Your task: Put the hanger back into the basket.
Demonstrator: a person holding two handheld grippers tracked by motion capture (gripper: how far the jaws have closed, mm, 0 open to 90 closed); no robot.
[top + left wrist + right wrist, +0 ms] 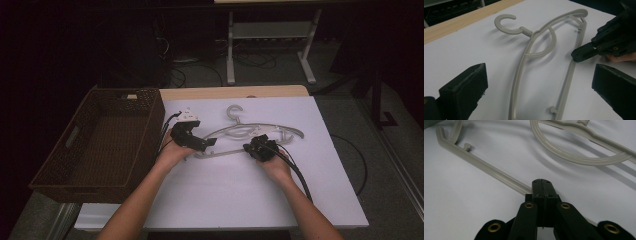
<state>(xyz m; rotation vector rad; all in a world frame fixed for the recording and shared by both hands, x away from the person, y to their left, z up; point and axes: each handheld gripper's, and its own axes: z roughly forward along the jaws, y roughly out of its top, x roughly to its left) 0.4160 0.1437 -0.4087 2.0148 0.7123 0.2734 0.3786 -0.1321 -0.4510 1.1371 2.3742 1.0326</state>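
A grey plastic clothes hanger [250, 131] lies flat on the white table top, hook pointing to the far side. My left gripper [207, 144] is at the hanger's left end, open. In the left gripper view its jaws [540, 77] stand wide apart on either side of the hanger [534, 47], touching nothing. My right gripper [252, 148] is shut, with its tip down on the hanger's straight bottom bar. The right gripper view shows the pressed-together jaws [541, 182] with the bar [486, 167] passing under them. That shut tip [577, 55] is also seen against the bar in the left gripper view.
A dark brown wicker basket [60, 150] stands at the table's left side, close to my left hand. A wooden strip [235, 92] runs along the far table edge. Cables trail from both grippers. White metal frame legs [231, 50] stand on the floor beyond.
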